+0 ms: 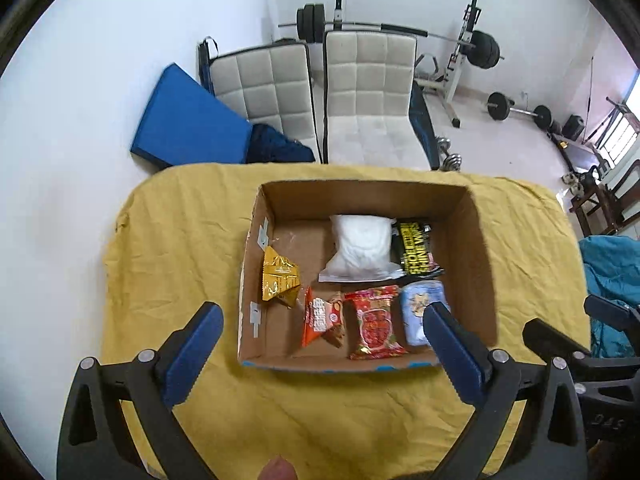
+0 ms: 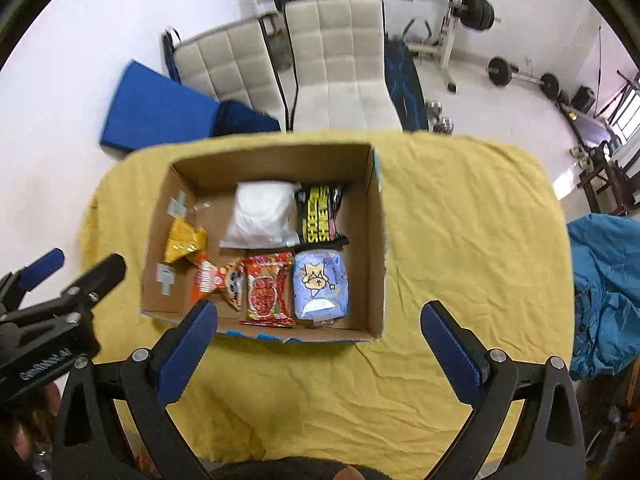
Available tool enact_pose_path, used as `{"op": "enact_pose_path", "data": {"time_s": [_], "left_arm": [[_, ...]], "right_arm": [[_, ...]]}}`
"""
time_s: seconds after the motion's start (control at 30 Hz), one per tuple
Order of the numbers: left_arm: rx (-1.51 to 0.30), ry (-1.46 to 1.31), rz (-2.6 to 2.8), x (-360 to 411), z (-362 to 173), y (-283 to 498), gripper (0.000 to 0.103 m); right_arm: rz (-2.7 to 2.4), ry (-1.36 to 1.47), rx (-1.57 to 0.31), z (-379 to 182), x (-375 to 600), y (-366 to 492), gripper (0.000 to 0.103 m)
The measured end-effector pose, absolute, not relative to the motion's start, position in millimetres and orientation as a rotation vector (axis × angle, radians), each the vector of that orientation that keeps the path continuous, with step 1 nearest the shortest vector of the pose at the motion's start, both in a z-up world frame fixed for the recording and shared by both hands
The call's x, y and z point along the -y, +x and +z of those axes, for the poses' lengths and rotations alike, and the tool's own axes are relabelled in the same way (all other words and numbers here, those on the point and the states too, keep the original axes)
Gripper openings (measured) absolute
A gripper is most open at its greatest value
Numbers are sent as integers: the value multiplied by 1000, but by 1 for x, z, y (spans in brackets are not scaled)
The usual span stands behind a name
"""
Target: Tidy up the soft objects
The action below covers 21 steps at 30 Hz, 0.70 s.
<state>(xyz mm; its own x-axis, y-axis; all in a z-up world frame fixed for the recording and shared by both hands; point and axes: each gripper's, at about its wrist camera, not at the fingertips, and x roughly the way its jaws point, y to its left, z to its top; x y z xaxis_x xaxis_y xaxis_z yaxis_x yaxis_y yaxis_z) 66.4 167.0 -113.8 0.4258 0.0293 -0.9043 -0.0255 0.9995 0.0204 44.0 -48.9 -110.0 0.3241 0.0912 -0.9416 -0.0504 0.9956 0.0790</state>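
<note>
An open cardboard box (image 1: 476, 240) (image 2: 374, 240) stands on the yellow cloth. In it lie a white soft pouch (image 1: 362, 250) (image 2: 262, 214), a black-and-yellow packet (image 1: 416, 250) (image 2: 320, 216), a gold packet (image 1: 279, 278) (image 2: 182, 246), an orange packet (image 1: 322, 316) (image 2: 218, 280), a red packet (image 1: 376, 324) (image 2: 266, 294) and a light blue tissue pack (image 1: 418, 310) (image 2: 320, 288). My left gripper (image 1: 324, 350) is open and empty above the box's near edge. My right gripper (image 2: 320, 346) is open and empty, just in front of the box.
The yellow cloth (image 1: 168, 240) (image 2: 460, 220) covers the table. Behind it stand two white padded chairs (image 1: 368, 92) (image 2: 340, 64), a blue mat (image 1: 188, 120) and a barbell rack (image 1: 460, 60). A teal cloth (image 2: 608, 288) lies at the right.
</note>
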Motion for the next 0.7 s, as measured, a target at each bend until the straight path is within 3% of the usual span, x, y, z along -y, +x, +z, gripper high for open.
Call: {"op": "enact_pose_path", "data": {"time_s": [0.27, 0.7], "left_arm": [[-1047, 36, 34, -158, -53, 30, 103], [-959, -18, 22, -154, 3, -6, 103]], "right_arm": [[106, 8, -1116, -37, 52, -1, 103], [93, 34, -1047, 16, 69, -33, 103]]}}
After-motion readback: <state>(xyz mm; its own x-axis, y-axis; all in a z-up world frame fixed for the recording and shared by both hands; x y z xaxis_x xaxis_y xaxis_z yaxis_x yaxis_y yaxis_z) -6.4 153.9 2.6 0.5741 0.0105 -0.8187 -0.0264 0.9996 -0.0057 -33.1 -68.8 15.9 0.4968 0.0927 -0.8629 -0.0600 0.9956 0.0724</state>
